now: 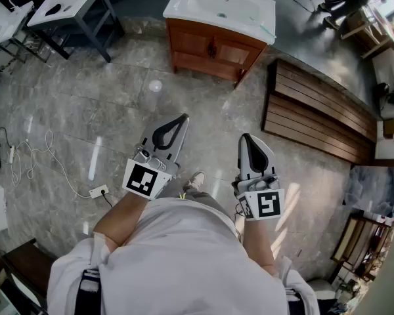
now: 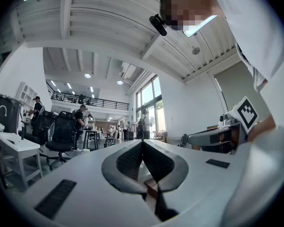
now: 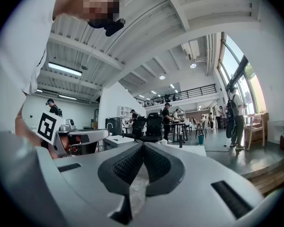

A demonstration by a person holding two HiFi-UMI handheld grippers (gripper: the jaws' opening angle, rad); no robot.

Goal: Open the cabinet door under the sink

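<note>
The wooden sink cabinet (image 1: pixel 213 50) stands at the far end of the stone floor, under a white basin (image 1: pixel 220 6). Its two doors are closed. My left gripper (image 1: pixel 183 119) and right gripper (image 1: pixel 244 138) are held close to the person's body, well short of the cabinet, both pointing roughly toward it. In the left gripper view the left gripper (image 2: pixel 142 143) has its ribbed pads pressed together with nothing between them. The right gripper (image 3: pixel 142 144) in its own view is likewise shut and empty.
A slatted wooden platform (image 1: pixel 318 113) lies on the floor to the right of the cabinet. A grey table (image 1: pixel 72 5) stands at the back left. Cables and a power strip (image 1: pixel 98 191) trail over the floor on the left. People and office chairs (image 3: pixel 154 124) fill the room beyond.
</note>
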